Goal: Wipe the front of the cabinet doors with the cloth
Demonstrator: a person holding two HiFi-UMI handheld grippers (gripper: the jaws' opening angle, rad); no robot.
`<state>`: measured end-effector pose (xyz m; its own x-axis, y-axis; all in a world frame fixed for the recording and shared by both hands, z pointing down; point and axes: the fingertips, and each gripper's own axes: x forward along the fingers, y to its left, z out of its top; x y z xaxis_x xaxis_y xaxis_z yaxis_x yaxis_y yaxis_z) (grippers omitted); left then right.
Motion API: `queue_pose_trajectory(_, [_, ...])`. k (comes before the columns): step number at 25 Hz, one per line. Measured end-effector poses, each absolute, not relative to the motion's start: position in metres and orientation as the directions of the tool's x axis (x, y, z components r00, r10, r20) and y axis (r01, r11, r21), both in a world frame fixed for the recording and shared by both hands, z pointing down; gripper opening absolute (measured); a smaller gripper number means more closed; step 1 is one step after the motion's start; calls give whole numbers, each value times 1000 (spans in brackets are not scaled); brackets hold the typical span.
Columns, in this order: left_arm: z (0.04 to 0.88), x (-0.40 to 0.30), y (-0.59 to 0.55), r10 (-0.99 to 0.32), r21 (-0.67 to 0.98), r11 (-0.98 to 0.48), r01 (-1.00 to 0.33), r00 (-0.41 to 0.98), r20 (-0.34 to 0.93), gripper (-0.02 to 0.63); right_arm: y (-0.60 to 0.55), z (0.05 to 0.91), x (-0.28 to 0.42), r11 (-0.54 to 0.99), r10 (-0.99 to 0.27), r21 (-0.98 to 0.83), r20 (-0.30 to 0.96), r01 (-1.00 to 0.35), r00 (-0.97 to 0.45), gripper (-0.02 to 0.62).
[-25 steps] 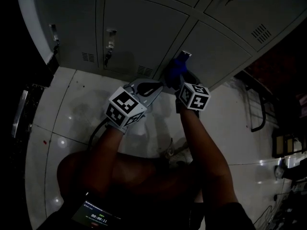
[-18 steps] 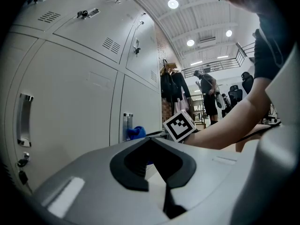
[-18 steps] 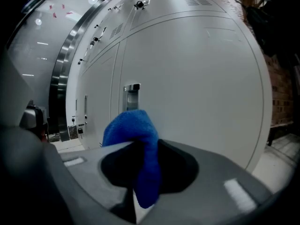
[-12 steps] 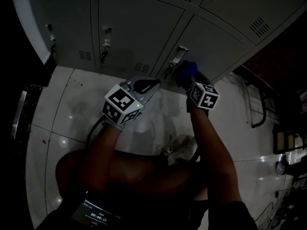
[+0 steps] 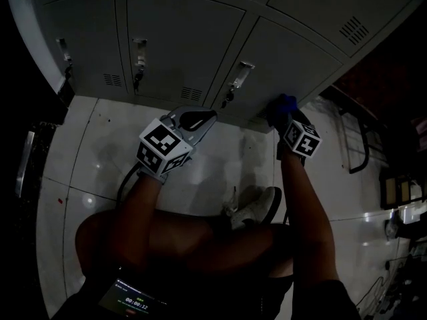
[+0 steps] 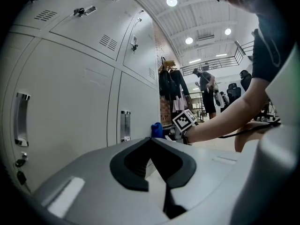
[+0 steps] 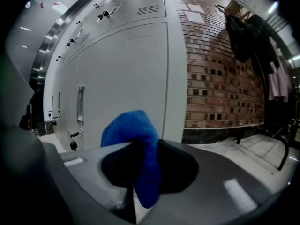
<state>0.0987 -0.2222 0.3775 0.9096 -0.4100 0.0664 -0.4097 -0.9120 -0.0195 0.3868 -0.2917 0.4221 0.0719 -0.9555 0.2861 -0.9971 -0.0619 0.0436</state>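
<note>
Cabinet doors (image 5: 180, 39), grey metal and upright, filled the top of the head view. Left gripper (image 5: 208, 117) hovered just before them, jaws together on nothing. Right gripper (image 7: 140, 172) was clamped mid-fold on the blue cloth (image 7: 133, 130), soft, light and limp; its long axis ran along the jaws, bunched end pointing at, seemingly touching, the rightmost door's foot.

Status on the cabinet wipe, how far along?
Done: over the last second the cloth swept along the bottom of the right door, from its handle to the right corner. In hand: the right gripper clamps the cloth there. Remaining: the rest of that door and the other doors. The left gripper is shut and idle.
</note>
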Motion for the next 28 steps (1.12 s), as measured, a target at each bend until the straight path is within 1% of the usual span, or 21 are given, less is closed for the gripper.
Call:
queue_pose_trajectory(5, [378, 100, -222, -407, -20, -913, -407, 911, 66, 0, -277, 433, 420, -155, -944, -58, 302, -986, 131, 77])
queue_pose_trajectory(7, [378, 99, -222, -408, -19, -913, -408, 911, 65, 0, -272, 434, 428, -190, -938, -57, 305, -980, 164, 77])
queue_pose_trajectory(9, [377, 99, -222, -410, -18, -912, -410, 910, 64, 0, -269, 429, 423, -187, -943, -52, 290, -981, 164, 77])
queue_pose_trajectory(13, [376, 97, -224, -416, -17, -909, -416, 907, 61, 0, -272, 408, 373, -83, -969, -22, 237, -996, 75, 77])
queue_pose_trajectory(19, [371, 92, -226, -432, -10, -902, -432, 901, 48, 0, -277, 402, 256, 118, -970, -30, 209, -993, -122, 77])
queue_pose_trajectory(23, [367, 87, -229, -455, 3, -890, -455, 890, 36, 1, -284, 427, 191, 208, -946, -46, 245, -977, -213, 77])
queue_pose_trajectory(28, [366, 86, -229, -456, 10, -890, -456, 890, 28, 0, -297, 468, 151, 237, -916, -101, 307, -966, -257, 77])
